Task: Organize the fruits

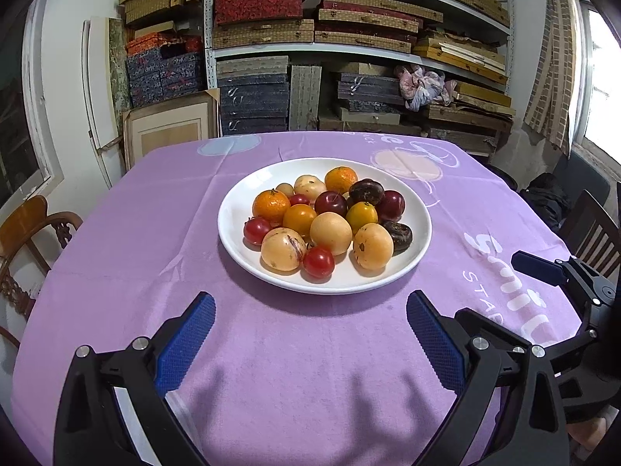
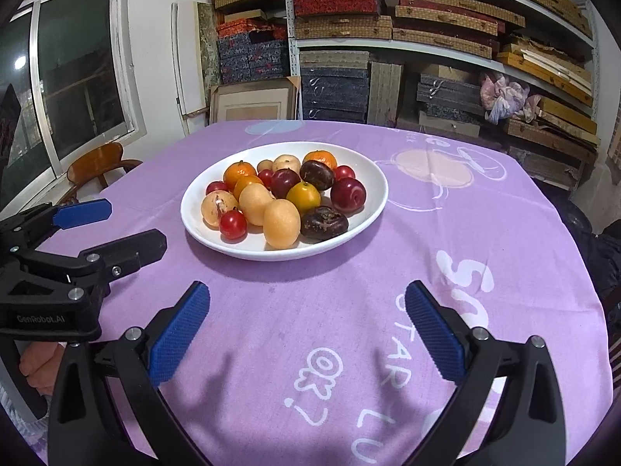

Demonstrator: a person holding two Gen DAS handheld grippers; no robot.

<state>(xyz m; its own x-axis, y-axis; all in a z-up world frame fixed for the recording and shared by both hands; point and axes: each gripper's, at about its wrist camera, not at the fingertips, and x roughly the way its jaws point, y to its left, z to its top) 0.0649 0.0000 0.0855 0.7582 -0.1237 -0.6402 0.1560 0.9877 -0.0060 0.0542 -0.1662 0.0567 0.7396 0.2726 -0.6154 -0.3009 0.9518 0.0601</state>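
A white plate (image 1: 248,198) in the middle of the purple-clothed table holds several mixed fruits: orange tangerines (image 1: 271,205), red cherry tomatoes (image 1: 318,261), pale yellow round fruits (image 1: 330,232), dark red plums (image 1: 330,203) and dark brown passion fruits (image 1: 399,235). The plate also shows in the right wrist view (image 2: 349,163). My left gripper (image 1: 310,303) is open and empty, just short of the plate's near rim. My right gripper (image 2: 306,295) is open and empty, near the plate's front right.
The purple tablecloth (image 1: 155,233) with white print covers the table. Wooden chairs stand at the left (image 1: 27,229) and right (image 1: 597,229). Shelves of stacked boxes (image 1: 349,31) fill the wall behind. In the right wrist view the left gripper (image 2: 97,233) sits left of the plate.
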